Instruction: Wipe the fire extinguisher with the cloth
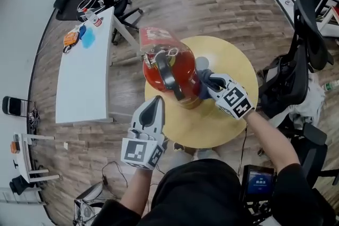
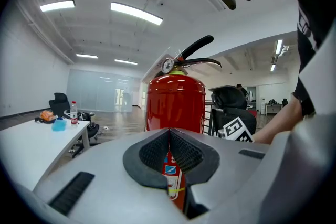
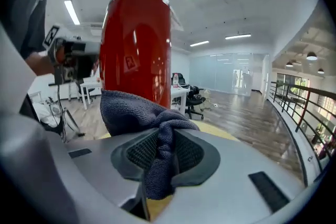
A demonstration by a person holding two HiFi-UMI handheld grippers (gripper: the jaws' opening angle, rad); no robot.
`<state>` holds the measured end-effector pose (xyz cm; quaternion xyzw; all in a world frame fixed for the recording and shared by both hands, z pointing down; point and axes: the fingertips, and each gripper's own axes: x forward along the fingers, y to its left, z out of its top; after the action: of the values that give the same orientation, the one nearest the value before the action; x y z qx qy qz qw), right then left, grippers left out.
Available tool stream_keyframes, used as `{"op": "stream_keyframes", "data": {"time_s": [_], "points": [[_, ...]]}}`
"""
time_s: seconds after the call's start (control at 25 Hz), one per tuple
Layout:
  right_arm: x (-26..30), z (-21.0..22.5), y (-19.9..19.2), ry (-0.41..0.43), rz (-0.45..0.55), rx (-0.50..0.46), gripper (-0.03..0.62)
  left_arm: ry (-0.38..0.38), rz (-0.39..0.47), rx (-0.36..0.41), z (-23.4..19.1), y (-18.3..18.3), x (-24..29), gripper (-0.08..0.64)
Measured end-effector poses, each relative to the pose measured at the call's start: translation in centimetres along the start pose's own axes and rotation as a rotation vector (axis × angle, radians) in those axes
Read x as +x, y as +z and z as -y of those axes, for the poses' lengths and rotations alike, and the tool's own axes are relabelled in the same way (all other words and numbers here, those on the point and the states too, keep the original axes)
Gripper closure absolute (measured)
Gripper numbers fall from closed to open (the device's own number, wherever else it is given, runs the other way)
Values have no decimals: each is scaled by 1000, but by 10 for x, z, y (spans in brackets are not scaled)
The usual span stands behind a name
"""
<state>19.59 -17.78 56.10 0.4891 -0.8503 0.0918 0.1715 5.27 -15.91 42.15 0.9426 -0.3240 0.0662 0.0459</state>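
Presently: fire extinguisher (image 1: 172, 69) stands upright on the round table (image 1: 233, 119), long axis vertical, handle uppermost; right gripper (image 1: 207, 82) clamped on the bunched grey cloth (image 3: 137, 110), which sits at the cylinder's right flank, touching or just short, cannot tell which; left gripper (image 1: 154, 106) jaws pressed together on nothing, aimed at the near side, apart from it; right is nearer; likely next: stroke along the wall.
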Motion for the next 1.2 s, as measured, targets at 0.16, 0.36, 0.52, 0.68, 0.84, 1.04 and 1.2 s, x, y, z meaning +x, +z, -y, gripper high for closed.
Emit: {"op": "stream_keyframes", "data": {"time_s": [0.16,0.36,0.52,0.68,0.84,1.04,1.2], "points": [[18,2,-41,1,-53,38,500,19,-41,-8,-7,-9,-6,535],[42,3,-89,-11,-169,47,500,57,-76,-27,-22,-13,-15,535],[66,12,-128,4,-301,29,500,52,-110,-18,-25,-26,-19,535],[60,0,-140,-47,-321,37,502,40,-136,-20,-33,-37,-26,535],[47,-40,-149,-72,-342,70,501,22,-119,-27,-47,-42,-33,535],[51,-90,-150,-116,-363,140,500,-37,-112,-43,-60,-42,-46,535],[63,-120,-145,-177,-359,206,500,-87,-94,-39,-78,-40,-63,535]]}}
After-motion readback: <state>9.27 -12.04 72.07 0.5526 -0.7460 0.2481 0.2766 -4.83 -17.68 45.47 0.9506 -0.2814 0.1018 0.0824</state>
